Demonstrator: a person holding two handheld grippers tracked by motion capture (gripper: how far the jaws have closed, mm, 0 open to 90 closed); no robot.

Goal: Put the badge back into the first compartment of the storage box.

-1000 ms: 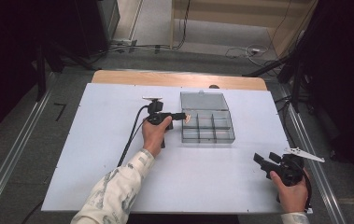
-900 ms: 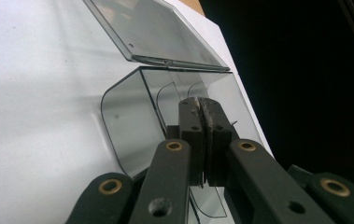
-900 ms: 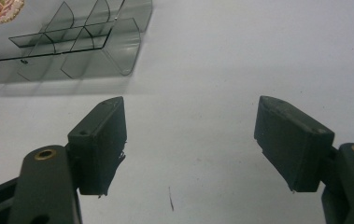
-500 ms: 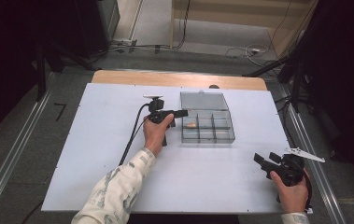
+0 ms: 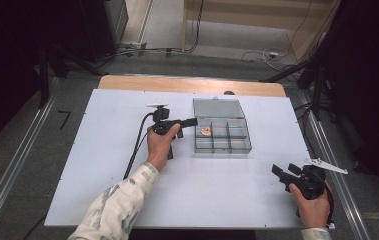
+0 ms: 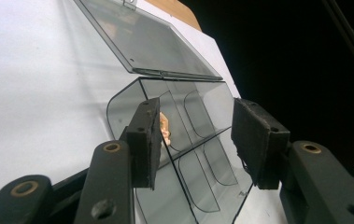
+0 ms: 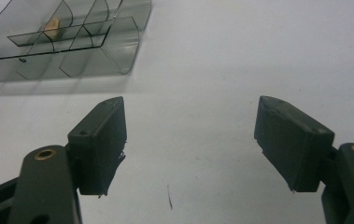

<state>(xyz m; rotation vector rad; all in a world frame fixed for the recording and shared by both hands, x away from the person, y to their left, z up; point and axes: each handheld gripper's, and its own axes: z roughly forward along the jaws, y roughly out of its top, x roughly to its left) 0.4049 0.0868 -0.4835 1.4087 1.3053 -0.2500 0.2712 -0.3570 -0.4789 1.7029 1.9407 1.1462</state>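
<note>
A clear grey compartment box (image 5: 238, 144) with its lid (image 5: 218, 107) laid open stands on the white table. A small tan piece (image 5: 205, 131) lies loose in its back left compartment. My left gripper (image 5: 193, 121) hovers at the box's left edge, just above that compartment. Its jaws have just been opening and stand open with nothing pressed between them. In the left gripper view the tan piece (image 6: 166, 128) sits below and beyond the left gripper (image 6: 198, 109). My right gripper (image 5: 281, 172) rests open near the table's front right, and the box (image 7: 118, 56) lies far ahead of it in the right gripper view.
The white table top (image 5: 102, 175) has wide bare room left and in front of the box. A black cable (image 5: 137, 147) trails from the left gripper toward the front. A wooden strip (image 5: 187, 84) edges the back. Metal rails (image 5: 12, 170) run along both sides.
The left gripper's jaws have opened. The tan piece, earlier at their tips, now lies free in the compartment. The right hand has kept still.
</note>
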